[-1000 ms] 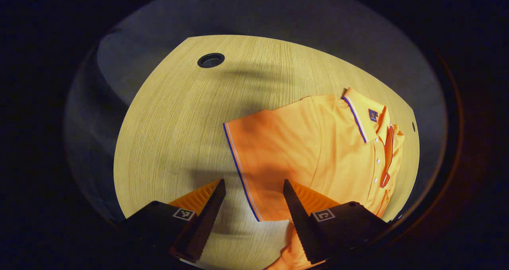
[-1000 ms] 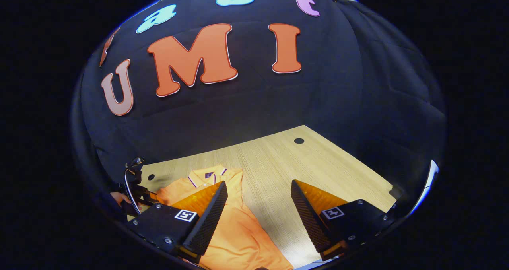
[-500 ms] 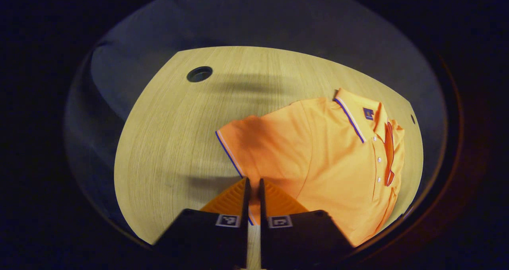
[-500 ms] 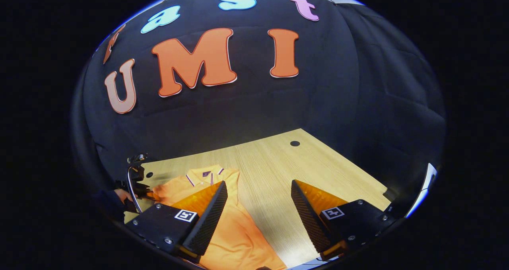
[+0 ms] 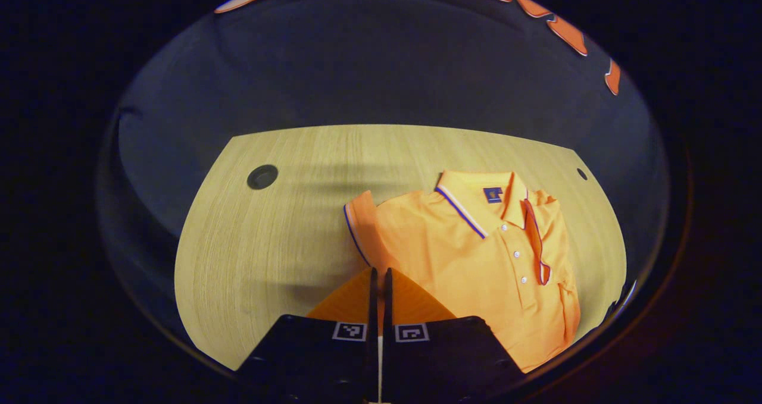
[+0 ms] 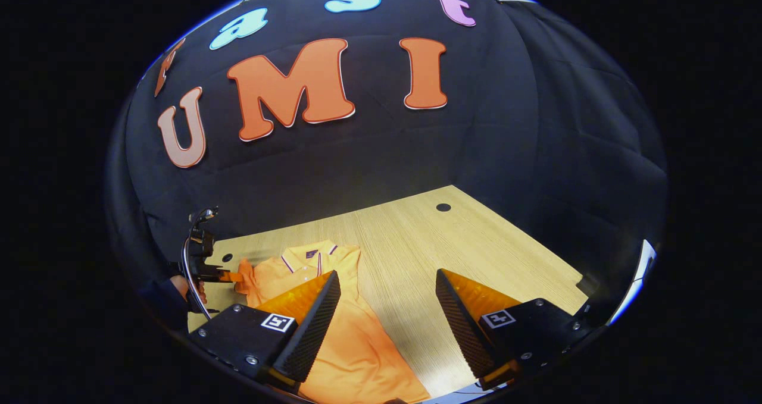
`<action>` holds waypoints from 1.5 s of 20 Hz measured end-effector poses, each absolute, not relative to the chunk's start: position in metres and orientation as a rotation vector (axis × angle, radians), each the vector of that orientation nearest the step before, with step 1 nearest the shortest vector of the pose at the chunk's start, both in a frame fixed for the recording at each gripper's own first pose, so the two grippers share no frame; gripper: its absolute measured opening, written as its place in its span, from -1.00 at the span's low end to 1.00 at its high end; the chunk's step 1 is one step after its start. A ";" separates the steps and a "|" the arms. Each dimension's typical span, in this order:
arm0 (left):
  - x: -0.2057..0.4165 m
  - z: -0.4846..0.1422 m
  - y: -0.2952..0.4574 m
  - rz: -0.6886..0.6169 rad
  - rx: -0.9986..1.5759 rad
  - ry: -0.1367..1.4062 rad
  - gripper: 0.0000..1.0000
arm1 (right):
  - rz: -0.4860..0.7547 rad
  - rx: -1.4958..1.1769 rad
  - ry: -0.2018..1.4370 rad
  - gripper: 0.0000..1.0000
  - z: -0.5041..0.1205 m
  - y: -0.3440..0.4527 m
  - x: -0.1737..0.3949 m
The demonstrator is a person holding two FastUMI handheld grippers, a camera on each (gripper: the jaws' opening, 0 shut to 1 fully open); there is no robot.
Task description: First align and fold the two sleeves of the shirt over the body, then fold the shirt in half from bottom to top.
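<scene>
On the pale wooden table (image 5: 268, 237): first sleeve fold under way, right sleeve untouched.

In the left gripper view, left gripper (image 5: 379, 282) clenched on the blue-trimmed sleeve (image 5: 359, 228) of the orange polo shirt (image 5: 476, 255), cuff raised off the wood; next, probably carry inward and lay flat across the body. In the right gripper view, right gripper (image 6: 387, 309) held spread wide and empty above the shirt's near edge, level and pointing toward the booth's wall; farther left, a hand (image 6: 178, 288) gripping the left tool beside the lifted cuff.
</scene>
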State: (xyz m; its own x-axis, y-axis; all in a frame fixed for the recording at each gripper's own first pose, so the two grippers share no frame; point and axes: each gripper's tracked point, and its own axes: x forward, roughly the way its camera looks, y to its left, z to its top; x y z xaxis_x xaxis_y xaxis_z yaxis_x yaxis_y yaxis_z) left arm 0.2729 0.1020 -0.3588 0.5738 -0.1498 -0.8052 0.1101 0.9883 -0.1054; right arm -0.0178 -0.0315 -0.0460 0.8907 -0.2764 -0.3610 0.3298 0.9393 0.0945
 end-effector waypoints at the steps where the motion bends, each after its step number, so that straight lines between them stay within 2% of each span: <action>1: 0.272 -0.357 0.093 -0.179 -0.028 0.944 -0.94 | -0.316 0.155 0.352 0.97 -0.046 -0.031 -0.020; 8: 0.260 -0.358 0.018 -0.392 0.031 0.934 -0.92 | -0.348 0.160 0.365 0.97 -0.053 -0.028 -0.036; 10: 0.256 -0.357 0.001 -0.447 -0.006 0.943 -0.79 | -0.353 0.164 0.370 0.97 -0.054 -0.027 -0.041; 11: 0.252 -0.357 -0.004 -0.466 -0.030 0.950 -0.70 | -0.354 0.164 0.368 0.97 -0.054 -0.025 -0.041; 12: 0.247 -0.355 -0.007 -0.476 -0.053 0.955 -0.44 | -0.351 0.161 0.370 0.97 -0.055 -0.025 -0.042; 13: 0.243 -0.358 -0.008 -0.472 -0.064 0.953 -0.06 | -0.343 0.160 0.374 0.97 -0.057 -0.026 -0.043; 14: 0.240 -0.354 -0.005 -0.465 -0.069 0.945 0.09 | -0.334 0.161 0.377 0.97 -0.058 -0.025 -0.042; 15: 0.235 -0.349 0.000 -0.456 -0.065 0.939 0.34 | -0.320 0.164 0.378 0.97 -0.059 -0.024 -0.041; 17: 0.226 -0.342 0.011 -0.418 -0.063 0.921 0.65 | -0.287 0.164 0.379 0.97 -0.061 -0.022 -0.039; 19: 0.214 -0.332 0.021 -0.374 -0.082 0.895 0.84 | -0.257 0.156 0.379 0.97 -0.063 -0.023 -0.037; 23: 0.182 -0.304 0.036 -0.307 -0.116 0.806 0.96 | -0.185 0.142 0.381 0.97 -0.068 -0.019 -0.042; 30: 0.108 -0.246 0.058 -0.218 -0.135 0.607 0.94 | -0.081 0.099 0.406 0.97 -0.094 -0.022 -0.062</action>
